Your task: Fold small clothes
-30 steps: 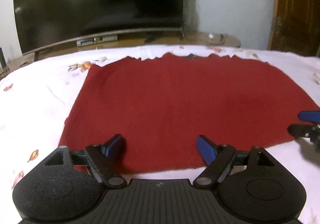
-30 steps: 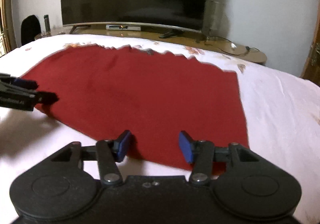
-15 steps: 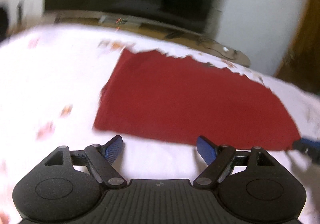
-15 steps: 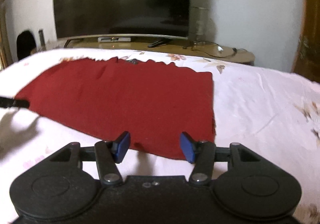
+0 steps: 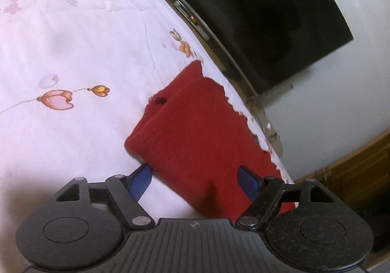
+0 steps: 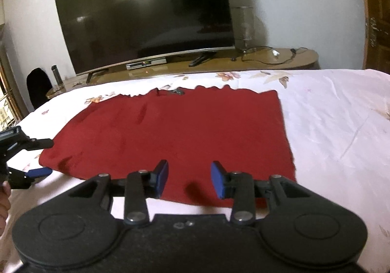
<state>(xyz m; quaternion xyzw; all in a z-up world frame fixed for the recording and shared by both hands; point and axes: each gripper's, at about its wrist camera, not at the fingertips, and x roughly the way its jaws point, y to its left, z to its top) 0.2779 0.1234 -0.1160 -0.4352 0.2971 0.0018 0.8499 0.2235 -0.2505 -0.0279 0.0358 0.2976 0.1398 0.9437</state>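
Observation:
A red cloth (image 6: pixel 175 131) lies flat on the white flowered bed sheet (image 6: pixel 329 126). In the left wrist view the picture is rolled, and the cloth's (image 5: pixel 195 131) doubled left edge runs toward me. My left gripper (image 5: pixel 196 179) straddles that edge's near corner. Its jaws are closing, and the blue pads stand clear of the fabric on both sides. From the right wrist, the left gripper (image 6: pixel 45 157) shows at the cloth's left corner, one finger above the other. My right gripper (image 6: pixel 190 176) hovers over the near hem, right of the middle. Its jaws are closing too, with the pads apart.
A big dark TV (image 6: pixel 146 24) stands on a low wooden stand (image 6: pixel 268 60) beyond the bed, with a glass vase (image 6: pixel 243 26) and cables beside it. A wooden door (image 6: pixel 377 16) is at the far right. A hand (image 6: pixel 3 197) shows at the left edge.
The left gripper has slid to the cloth's left edge and rolled hard, so its view is tilted. The right gripper's jaws have narrowed, and it has risen a little over the near hem.

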